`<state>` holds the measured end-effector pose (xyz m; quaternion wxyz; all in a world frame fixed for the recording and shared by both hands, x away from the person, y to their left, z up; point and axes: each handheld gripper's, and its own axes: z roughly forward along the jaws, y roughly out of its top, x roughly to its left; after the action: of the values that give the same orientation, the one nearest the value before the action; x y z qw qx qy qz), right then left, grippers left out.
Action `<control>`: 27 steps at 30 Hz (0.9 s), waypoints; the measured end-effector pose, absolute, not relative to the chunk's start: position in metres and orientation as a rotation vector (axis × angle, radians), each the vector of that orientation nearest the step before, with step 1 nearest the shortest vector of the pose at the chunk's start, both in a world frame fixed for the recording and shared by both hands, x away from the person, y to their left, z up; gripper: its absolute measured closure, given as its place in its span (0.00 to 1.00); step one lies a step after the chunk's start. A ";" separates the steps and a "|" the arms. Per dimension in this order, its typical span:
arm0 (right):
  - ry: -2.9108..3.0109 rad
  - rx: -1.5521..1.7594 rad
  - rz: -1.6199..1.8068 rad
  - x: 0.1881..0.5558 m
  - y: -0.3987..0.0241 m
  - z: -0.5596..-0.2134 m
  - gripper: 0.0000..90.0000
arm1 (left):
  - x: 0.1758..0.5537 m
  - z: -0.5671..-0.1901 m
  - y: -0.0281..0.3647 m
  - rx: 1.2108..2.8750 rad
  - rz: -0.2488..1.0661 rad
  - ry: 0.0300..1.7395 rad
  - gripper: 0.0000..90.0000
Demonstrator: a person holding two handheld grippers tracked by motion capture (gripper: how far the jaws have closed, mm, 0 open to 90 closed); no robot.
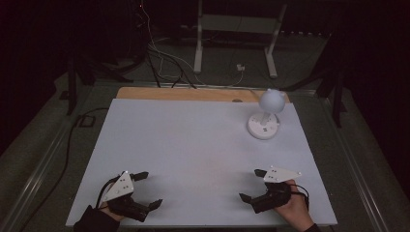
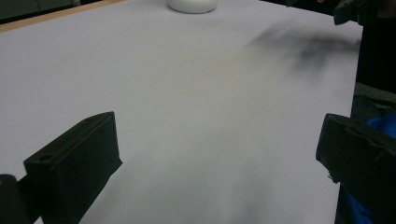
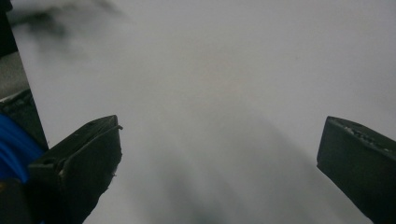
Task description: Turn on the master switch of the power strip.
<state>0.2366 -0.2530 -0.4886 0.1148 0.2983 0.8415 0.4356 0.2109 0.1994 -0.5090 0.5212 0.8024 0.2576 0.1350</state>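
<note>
A small white lamp (image 1: 265, 115) with a round head and a disc base stands at the far right of the white tabletop (image 1: 193, 145). Its base (image 2: 192, 5) peeks in at the top of the left gripper view. My left gripper (image 1: 148, 189) rests near the front left edge, jaws wide open and nothing between them. My right gripper (image 1: 252, 184) sits near the front right edge, also wide open and holding nothing. In each gripper view the two black jaws stand far apart over bare white surface.
A strip of wooden board (image 1: 193, 94) shows along the table's far edge. Behind it the dark floor carries cables (image 1: 164, 58) and a white metal stand (image 1: 237, 34). A black cable (image 1: 72, 140) runs along the left side of the table.
</note>
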 end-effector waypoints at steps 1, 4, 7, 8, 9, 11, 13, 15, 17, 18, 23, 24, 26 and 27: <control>2.466 0.876 1.280 0.238 -0.253 -0.487 0.00 | 0.211 -0.509 0.199 1.922 0.323 0.619 0.00; 2.458 0.867 1.291 0.240 -0.253 -0.481 0.00 | 0.211 -0.509 0.199 1.926 0.322 0.619 0.00; 2.440 0.857 1.297 0.242 -0.253 -0.474 0.00 | 0.211 -0.509 0.199 1.922 0.322 0.617 0.00; 2.434 0.857 1.297 0.243 -0.254 -0.472 0.00 | 0.211 -0.509 0.199 1.923 0.324 0.616 0.00; 2.434 0.857 1.297 0.243 -0.254 -0.472 0.00 | 0.211 -0.509 0.199 1.923 0.324 0.615 0.00; 2.418 0.862 1.302 0.247 -0.256 -0.465 0.00 | 0.211 -0.509 0.199 1.924 0.321 0.614 0.00; 2.412 0.868 1.319 0.249 -0.258 -0.462 0.00 | 0.211 -0.509 0.199 1.924 0.321 0.614 0.00; 2.409 0.870 1.318 0.250 -0.259 -0.460 0.00 | 0.211 -0.509 0.199 1.926 0.320 0.614 0.00; 2.405 0.871 1.317 0.253 -0.260 -0.456 0.00 | 0.211 -0.509 0.199 1.926 0.321 0.612 0.00; 2.402 0.871 1.315 0.254 -0.261 -0.455 0.00 | 0.211 -0.509 0.199 1.925 0.320 0.614 0.00; 2.399 0.874 1.311 0.259 -0.263 -0.452 0.00 | 0.211 -0.509 0.199 1.924 0.318 0.615 0.00; 2.397 0.880 1.312 0.260 -0.264 -0.451 0.00 | 0.211 -0.509 0.199 1.924 0.318 0.616 0.00; 2.393 0.884 1.316 0.261 -0.264 -0.451 0.00 | 0.211 -0.509 0.198 1.926 0.320 0.615 0.00; 2.388 0.884 1.318 0.263 -0.265 -0.449 0.00 | 0.211 -0.509 0.198 1.927 0.317 0.614 0.00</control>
<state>0.2627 -0.2653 -0.4493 0.1367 0.3054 0.8250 0.4553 0.2105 0.1984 -0.5094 0.5203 0.8038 0.2562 0.1324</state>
